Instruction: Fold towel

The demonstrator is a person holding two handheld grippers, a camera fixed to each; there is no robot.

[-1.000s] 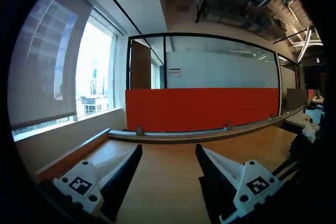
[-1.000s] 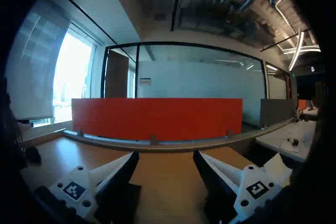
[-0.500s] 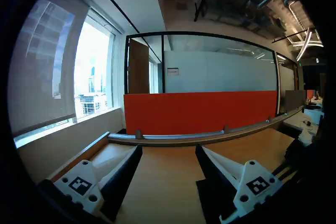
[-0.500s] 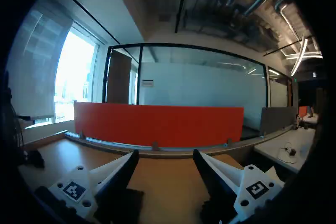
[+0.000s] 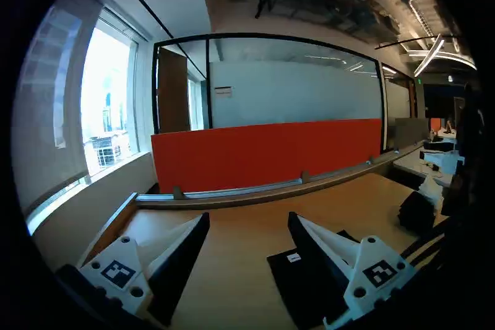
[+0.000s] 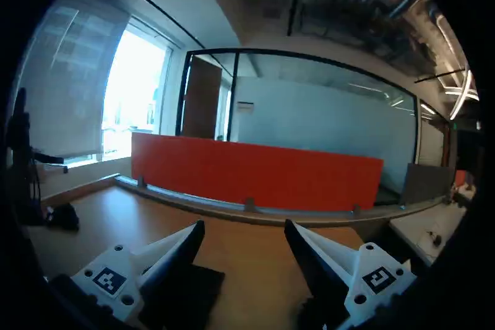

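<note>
Both left tongs (image 5: 247, 231) and right tongs (image 6: 244, 237) gape wide over a flat black towel (image 5: 286, 275), white-tagged.

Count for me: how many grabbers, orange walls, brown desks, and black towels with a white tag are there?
Grippers: 2 (left gripper, right gripper, jaws open)
Orange divider: 1
Wooden desk: 1
Black towel with white tag: 1
Total: 5

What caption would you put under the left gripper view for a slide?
Open left gripper poised over a wooden desk, black towel beneath one jaw, orange partition behind.
</note>
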